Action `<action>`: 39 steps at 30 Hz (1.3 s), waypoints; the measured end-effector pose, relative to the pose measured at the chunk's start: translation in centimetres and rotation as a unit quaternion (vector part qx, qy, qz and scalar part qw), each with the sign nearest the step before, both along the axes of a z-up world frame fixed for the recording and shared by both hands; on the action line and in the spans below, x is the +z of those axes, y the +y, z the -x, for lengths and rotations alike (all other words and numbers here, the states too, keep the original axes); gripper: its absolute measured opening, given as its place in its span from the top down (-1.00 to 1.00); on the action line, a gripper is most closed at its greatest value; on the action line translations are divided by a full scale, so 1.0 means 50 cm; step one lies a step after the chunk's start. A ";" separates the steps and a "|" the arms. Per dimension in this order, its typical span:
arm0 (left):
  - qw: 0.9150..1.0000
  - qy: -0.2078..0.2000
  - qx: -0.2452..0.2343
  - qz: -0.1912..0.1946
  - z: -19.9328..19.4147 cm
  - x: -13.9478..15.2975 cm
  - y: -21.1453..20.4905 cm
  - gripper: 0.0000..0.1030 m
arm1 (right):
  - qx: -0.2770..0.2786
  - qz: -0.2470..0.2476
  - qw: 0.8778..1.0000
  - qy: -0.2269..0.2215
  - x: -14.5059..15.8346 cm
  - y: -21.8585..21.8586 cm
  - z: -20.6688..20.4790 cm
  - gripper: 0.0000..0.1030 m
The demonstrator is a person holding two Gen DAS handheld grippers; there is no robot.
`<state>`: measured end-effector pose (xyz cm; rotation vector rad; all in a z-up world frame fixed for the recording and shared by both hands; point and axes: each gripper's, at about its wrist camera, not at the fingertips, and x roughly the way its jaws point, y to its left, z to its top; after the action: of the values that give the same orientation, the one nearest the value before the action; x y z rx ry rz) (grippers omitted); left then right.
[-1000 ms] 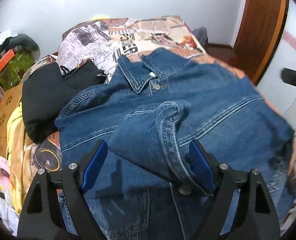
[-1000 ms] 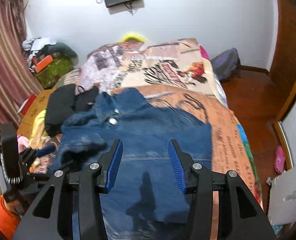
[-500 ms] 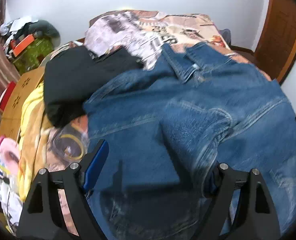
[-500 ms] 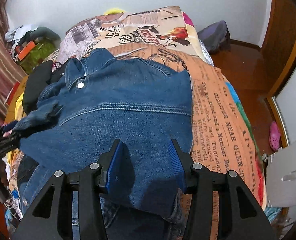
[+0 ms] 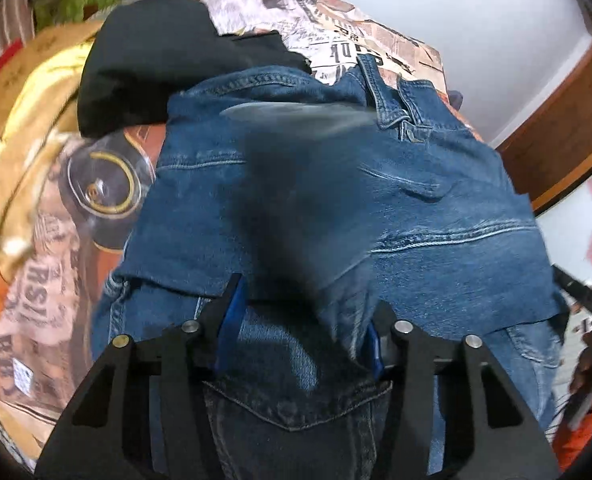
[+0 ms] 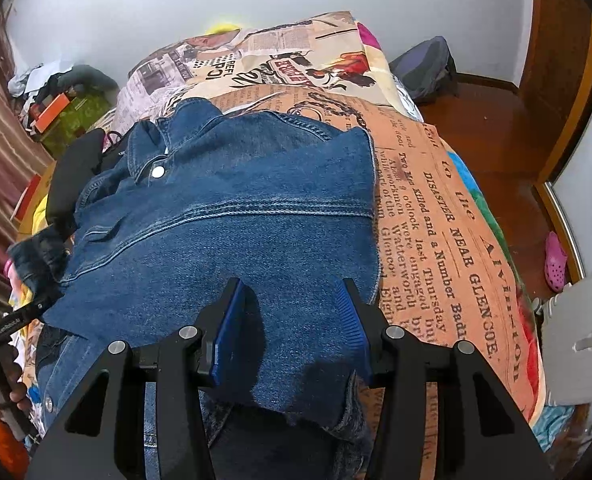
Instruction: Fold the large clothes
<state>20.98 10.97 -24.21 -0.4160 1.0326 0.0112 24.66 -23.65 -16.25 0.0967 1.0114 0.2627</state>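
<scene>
A blue denim jacket (image 5: pixel 396 216) lies on the bed with its collar at the far end; it also shows in the right wrist view (image 6: pixel 232 232). My left gripper (image 5: pixel 300 320) hangs over its near left part. A dark, blurred sleeve (image 5: pixel 288 208) drapes between its blue pads, and the jaws stand apart. My right gripper (image 6: pixel 292 316) is open just above the jacket's near right part and holds nothing. In the right wrist view the sleeve cuff (image 6: pixel 36 256) sits by the left gripper at the far left.
The bed cover (image 6: pixel 436 216) has a newspaper print. A black garment (image 5: pixel 156 52) and yellow cloth (image 5: pixel 28 92) lie left of the jacket. A wooden door (image 6: pixel 564 40), a backpack (image 6: pixel 424 68) and a pink shoe (image 6: pixel 556 264) are to the right.
My left gripper has swung left and down with the sleeve, which now blurs across the jacket front. My right gripper has dropped closer to the jacket's near right part.
</scene>
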 end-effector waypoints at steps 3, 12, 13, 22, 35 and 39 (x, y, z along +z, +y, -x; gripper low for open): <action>1.000 0.002 0.017 0.024 0.010 -0.002 0.024 0.03 | -0.005 0.004 1.000 -0.001 0.001 0.003 0.001 0.14; 0.999 -0.046 0.024 0.003 0.007 0.058 0.042 0.52 | -0.007 0.005 1.000 0.007 0.010 0.000 -0.002 0.14; 0.998 -0.059 0.023 -0.005 0.002 0.077 0.042 0.55 | -0.008 0.004 1.000 0.007 0.014 -0.001 -0.003 0.14; 0.972 -0.207 -0.002 -0.115 -0.014 0.290 0.010 0.58 | -0.018 0.002 1.000 -0.016 0.058 -0.010 0.004 0.14; 0.987 -0.034 0.002 -0.159 -0.066 0.048 0.069 0.43 | -0.013 -0.008 0.999 0.028 -0.001 -0.001 0.002 0.13; 0.988 0.013 -0.003 -0.155 -0.047 -0.032 0.070 0.18 | -0.023 -0.006 0.999 0.029 -0.003 -0.007 0.006 -0.07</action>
<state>23.33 14.45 -25.83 -0.1303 1.0378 0.1701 24.36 -23.99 -16.38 0.1394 1.0642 0.2260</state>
